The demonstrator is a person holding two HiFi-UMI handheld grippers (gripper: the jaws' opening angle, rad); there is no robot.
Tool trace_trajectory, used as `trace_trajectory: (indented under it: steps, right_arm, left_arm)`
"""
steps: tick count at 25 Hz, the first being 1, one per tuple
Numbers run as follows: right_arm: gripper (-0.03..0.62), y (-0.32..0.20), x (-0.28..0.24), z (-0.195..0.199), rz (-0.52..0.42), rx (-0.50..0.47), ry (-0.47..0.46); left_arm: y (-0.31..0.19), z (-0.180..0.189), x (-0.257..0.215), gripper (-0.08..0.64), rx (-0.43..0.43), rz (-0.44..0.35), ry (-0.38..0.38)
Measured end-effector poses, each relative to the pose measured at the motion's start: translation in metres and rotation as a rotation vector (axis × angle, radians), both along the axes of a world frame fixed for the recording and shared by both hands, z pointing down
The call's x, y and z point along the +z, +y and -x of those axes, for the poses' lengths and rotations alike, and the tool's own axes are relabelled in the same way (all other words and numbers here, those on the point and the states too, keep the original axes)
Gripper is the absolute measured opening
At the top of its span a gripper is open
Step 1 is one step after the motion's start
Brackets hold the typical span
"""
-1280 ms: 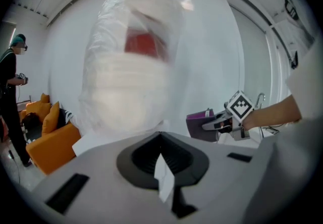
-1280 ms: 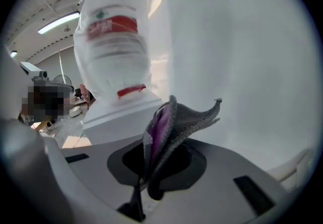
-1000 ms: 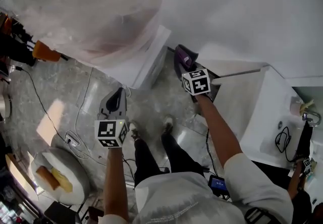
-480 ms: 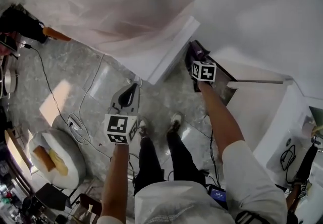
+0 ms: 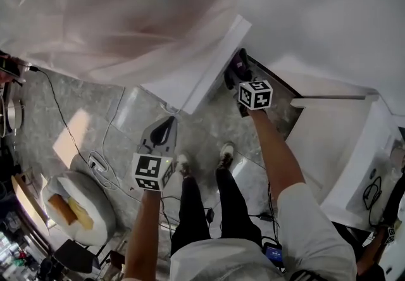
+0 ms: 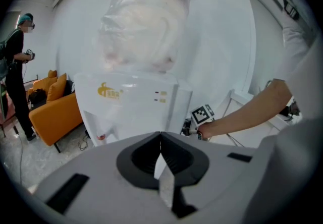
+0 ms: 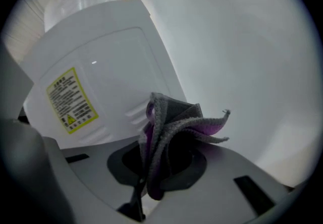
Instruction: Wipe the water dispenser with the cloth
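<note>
The white water dispenser [image 5: 190, 74] stands against the wall, its top bottle [image 6: 144, 31] wrapped in clear plastic. My right gripper [image 5: 235, 71] is shut on a bunched grey and purple cloth [image 7: 169, 127]. It holds the cloth close to the dispenser's right rear side, beside a panel with a yellow warning label [image 7: 70, 99]; whether the cloth touches is unclear. My left gripper [image 5: 162, 131] hangs shut with nothing in it, a little in front of the dispenser's face with the yellow logo [image 6: 110, 93].
The person's feet [image 5: 202, 158] stand on the grey stone floor among loose cables [image 5: 95, 162]. A round white cushion [image 5: 76, 207] lies at lower left. A white counter [image 5: 345, 147] is at right. Another person [image 6: 15, 66] stands by an orange sofa [image 6: 50, 114].
The right gripper with the cloth has shifted closer along the dispenser's side. The left gripper stays low in front, and the head view has swung slightly.
</note>
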State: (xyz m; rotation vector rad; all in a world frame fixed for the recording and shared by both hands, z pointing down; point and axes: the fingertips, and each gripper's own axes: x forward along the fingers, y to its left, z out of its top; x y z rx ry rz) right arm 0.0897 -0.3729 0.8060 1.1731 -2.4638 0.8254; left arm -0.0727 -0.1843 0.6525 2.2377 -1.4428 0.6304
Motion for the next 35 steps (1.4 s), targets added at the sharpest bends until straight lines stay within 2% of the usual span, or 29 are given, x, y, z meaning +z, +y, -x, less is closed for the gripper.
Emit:
trace_trajectory:
  steps: [3,7,16,19,23,25,27,32,35]
  right_arm:
    - [0.055,0.031,-0.002,0.014,0.016,-0.068,-0.081]
    - [0.055,0.06,-0.011,0.031,0.029,-0.103,-0.17]
    - [0.055,0.108,-0.069,0.057,0.008,-0.16,-0.284]
    - [0.055,0.117,-0.096,0.06,-0.019,-0.153,-0.331]
    - [0.055,0.107,-0.13,0.051,-0.042,-0.094,-0.422]
    - [0.055,0.087,-0.14,0.038,-0.063,-0.06,-0.406]
    - [0.055,0.061,-0.147,0.024,-0.101,-0.044,-0.349]
    - [0.055,-0.005,-0.159,-0.008,-0.211,-0.04,-0.128]
    - [0.055,-0.023,-0.166,-0.018,-0.26,-0.068,-0.019]
  left_arm:
    - [0.004,-0.01,-0.002,0.017,0.035,-0.01,0.036]
    - [0.008,-0.014,-0.003,0.016,0.065,-0.002,0.022]
    - [0.016,0.0,-0.022,0.017,0.057,-0.029,0.017]
    - [0.019,0.001,-0.028,0.017,0.069,-0.029,0.015]
    - [0.022,0.0,-0.033,0.017,0.1,-0.032,0.012]
    - [0.023,-0.001,-0.035,0.017,0.116,-0.034,0.004]
    - [0.024,-0.001,-0.034,0.017,0.121,-0.033,0.006]
    - [0.026,0.004,-0.024,0.017,0.093,-0.018,0.032]
    - [0.028,0.01,-0.019,0.017,0.057,-0.004,0.06]
